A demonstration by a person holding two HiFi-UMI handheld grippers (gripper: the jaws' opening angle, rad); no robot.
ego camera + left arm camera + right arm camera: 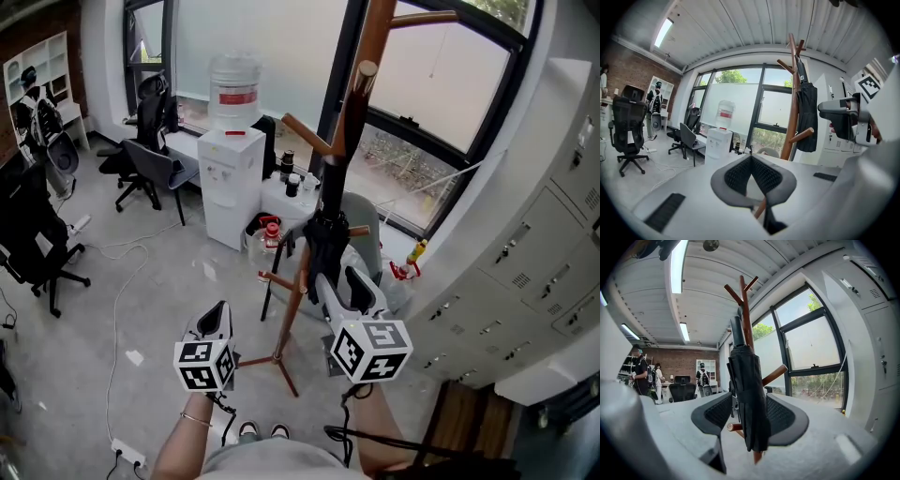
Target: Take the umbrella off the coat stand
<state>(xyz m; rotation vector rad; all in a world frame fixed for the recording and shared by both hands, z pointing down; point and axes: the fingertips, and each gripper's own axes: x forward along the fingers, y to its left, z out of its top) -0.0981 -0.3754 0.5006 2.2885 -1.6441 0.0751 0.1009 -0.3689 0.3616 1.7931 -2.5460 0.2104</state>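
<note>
A black folded umbrella (pixel 328 239) hangs upright against the wooden coat stand (pixel 361 94), just below its upper pegs. My right gripper (pixel 340 281) is level at the umbrella's lower part, jaws apart on either side of it. In the right gripper view the umbrella (pixel 747 394) fills the gap between the pads, with a sliver of room on the left, and the stand (pixel 745 301) rises behind it. My left gripper (pixel 220 309) hangs to the left of the stand, shut and empty. In the left gripper view (pixel 751 158) the umbrella (pixel 806 117) and the stand (pixel 793 108) lie ahead to the right.
A water dispenser (pixel 230 178) and a small white table stand just behind the stand. Office chairs (pixel 150 164) (pixel 33 244) are at the left. Grey lockers (pixel 534 272) line the right, windows the back. A cable and power strip (pixel 127 455) lie on the floor.
</note>
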